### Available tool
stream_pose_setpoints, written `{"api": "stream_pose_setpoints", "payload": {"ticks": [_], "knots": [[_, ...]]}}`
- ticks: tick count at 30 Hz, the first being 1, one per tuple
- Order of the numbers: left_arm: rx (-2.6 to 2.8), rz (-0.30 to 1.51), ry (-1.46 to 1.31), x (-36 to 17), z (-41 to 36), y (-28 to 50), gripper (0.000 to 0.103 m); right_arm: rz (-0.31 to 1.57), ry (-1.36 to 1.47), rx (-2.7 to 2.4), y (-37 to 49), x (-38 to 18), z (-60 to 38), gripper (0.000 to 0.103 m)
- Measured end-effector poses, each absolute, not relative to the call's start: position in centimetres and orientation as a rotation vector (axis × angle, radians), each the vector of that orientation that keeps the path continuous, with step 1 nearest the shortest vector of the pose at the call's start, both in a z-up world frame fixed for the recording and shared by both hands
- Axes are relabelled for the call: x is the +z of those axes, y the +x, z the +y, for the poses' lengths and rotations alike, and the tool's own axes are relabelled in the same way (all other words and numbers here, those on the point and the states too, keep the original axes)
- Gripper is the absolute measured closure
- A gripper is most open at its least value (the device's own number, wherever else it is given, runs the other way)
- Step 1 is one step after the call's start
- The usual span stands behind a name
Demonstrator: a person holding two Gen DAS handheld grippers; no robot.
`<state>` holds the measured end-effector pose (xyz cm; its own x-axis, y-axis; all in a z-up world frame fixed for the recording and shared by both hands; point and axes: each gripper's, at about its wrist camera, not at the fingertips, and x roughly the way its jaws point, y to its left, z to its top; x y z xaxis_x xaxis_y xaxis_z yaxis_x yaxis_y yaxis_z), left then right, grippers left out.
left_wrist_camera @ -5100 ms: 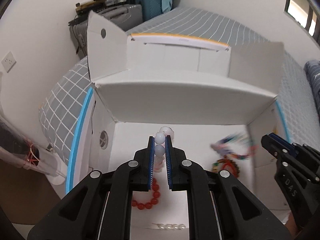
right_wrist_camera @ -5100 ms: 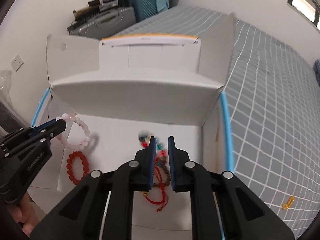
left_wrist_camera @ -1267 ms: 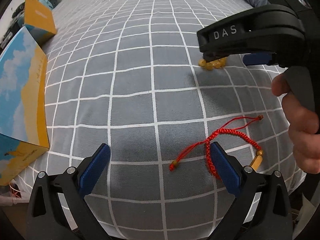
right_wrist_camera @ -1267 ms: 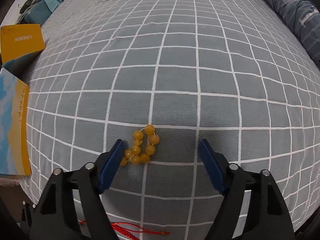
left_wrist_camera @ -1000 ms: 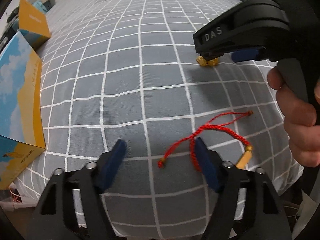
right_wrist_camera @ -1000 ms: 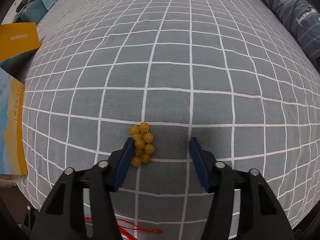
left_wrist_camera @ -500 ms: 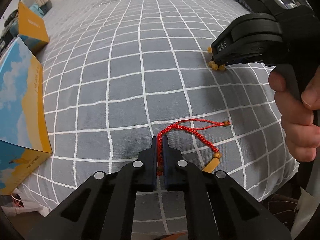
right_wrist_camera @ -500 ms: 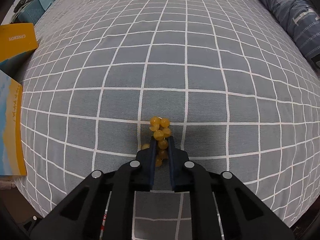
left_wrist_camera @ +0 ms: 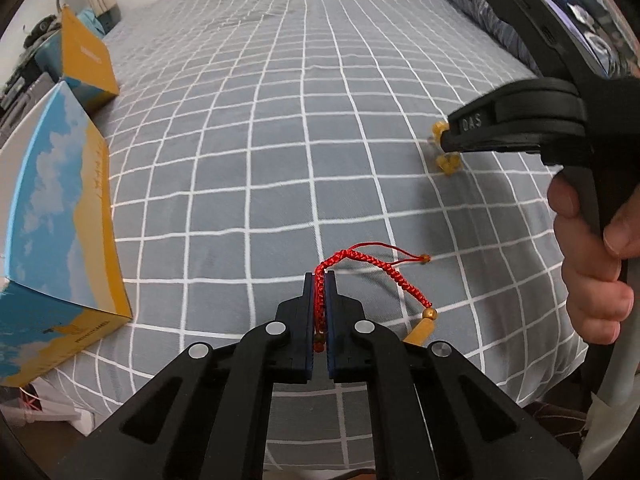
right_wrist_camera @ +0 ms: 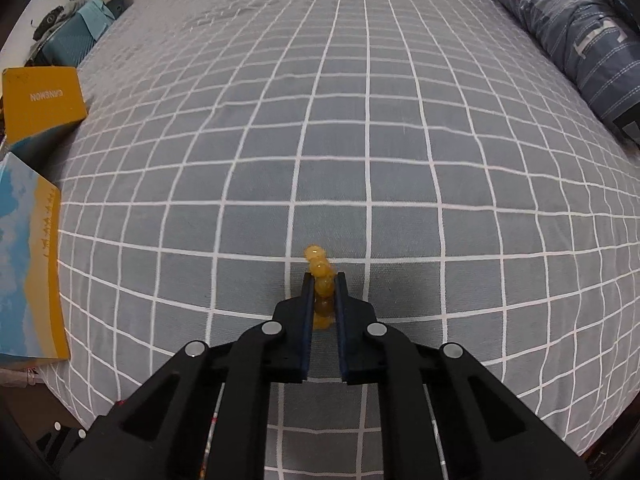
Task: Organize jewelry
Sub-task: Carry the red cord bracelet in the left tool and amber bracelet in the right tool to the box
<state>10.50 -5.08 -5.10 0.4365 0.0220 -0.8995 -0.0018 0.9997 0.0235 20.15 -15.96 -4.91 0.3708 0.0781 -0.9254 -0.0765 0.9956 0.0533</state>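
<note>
My left gripper [left_wrist_camera: 319, 280] is shut on a red braided cord bracelet [left_wrist_camera: 376, 270]. Its loop trails to the right over the grey checked bed, ending in gold beads and a tan tassel [left_wrist_camera: 420, 330]. My right gripper [right_wrist_camera: 323, 280] is shut on a yellow bead bracelet [right_wrist_camera: 320, 270] and holds it just above the bedspread. In the left wrist view the right gripper [left_wrist_camera: 446, 140] is at the right with yellow beads [left_wrist_camera: 448, 162] hanging under its tip.
A blue and yellow box [left_wrist_camera: 52, 220] stands at the bed's left edge, also in the right wrist view [right_wrist_camera: 28, 264]. A smaller yellow box [right_wrist_camera: 42, 102] lies behind it. A blue patterned quilt [right_wrist_camera: 568, 28] lies at the far right. The bed's near edge runs just below both grippers.
Both grippers closed about half a second ago on their bracelets. Since then both bracelets have lifted slightly off the bedspread, and the yellow beads have drawn into a hanging line.
</note>
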Motion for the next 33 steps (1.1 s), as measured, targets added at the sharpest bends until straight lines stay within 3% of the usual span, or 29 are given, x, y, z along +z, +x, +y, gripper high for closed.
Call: {"api": "stream_pose_setpoints", "payload": {"ticks": [33], "knots": [[0.236,0.823,-0.067,5.1,5.8,11.7,0.099,0.850,-0.020,0.116,17.3,3.9,-11.0,0.094]]}}
